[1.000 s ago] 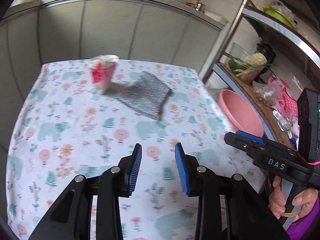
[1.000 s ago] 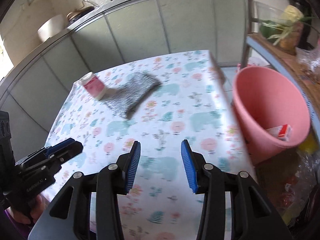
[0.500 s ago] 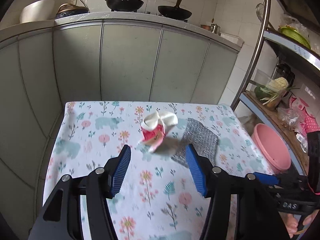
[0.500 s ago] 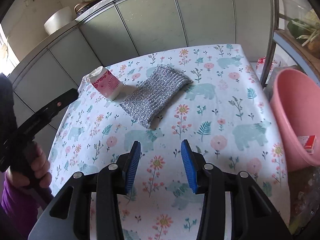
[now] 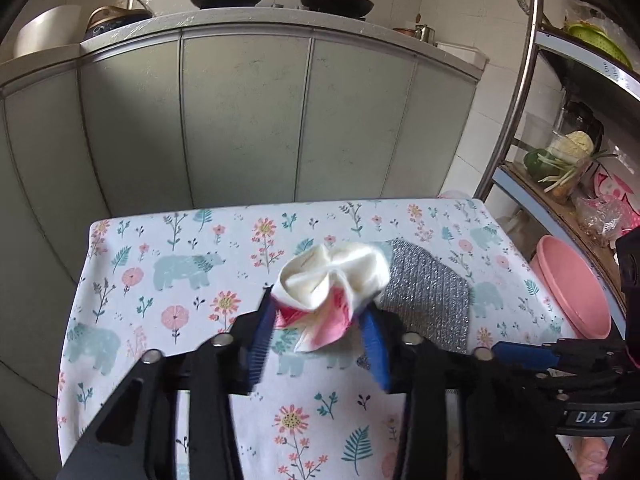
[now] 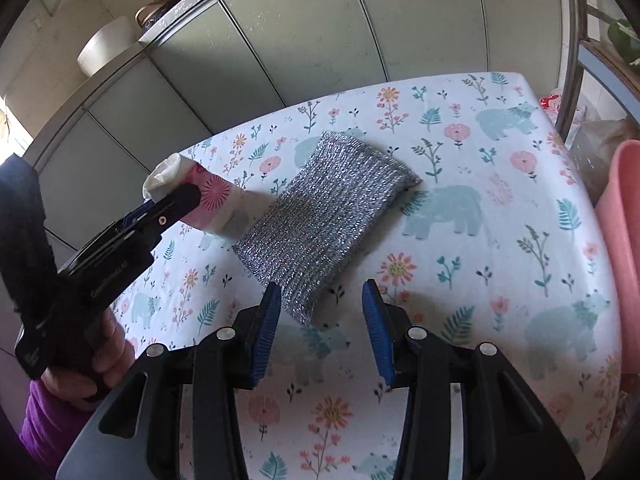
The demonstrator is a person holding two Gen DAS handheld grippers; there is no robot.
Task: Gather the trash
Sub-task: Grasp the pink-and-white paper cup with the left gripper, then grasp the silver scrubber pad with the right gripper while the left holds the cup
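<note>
A crumpled pink-and-white paper cup point(image 5: 332, 280) sits on the floral tablecloth point(image 5: 168, 236), its white rim crushed. My left gripper point(image 5: 318, 320) has the cup between its blue pads, one on each side and touching it, with the jaws closing. From the right wrist view the same cup point(image 6: 216, 196) lies tilted, with a left finger point(image 6: 176, 204) across it. A silver scouring cloth point(image 6: 320, 208) lies flat beside the cup. My right gripper point(image 6: 320, 308) hangs open over the cloth's near corner, with nothing gripped.
A pink bin point(image 5: 572, 292) stands off the table's right edge, also seen as the pink bin wall point(image 6: 620, 240). A metal shelf rack point(image 5: 516, 120) with vegetables rises at the right. Green cabinets point(image 5: 248, 120) stand behind the table. A hand point(image 6: 108, 356) in a purple sleeve holds the left gripper.
My left gripper moved forward to the cup, opened wide, then came in around it. My right gripper advanced over the table toward the silver cloth, its jaws unchanged.
</note>
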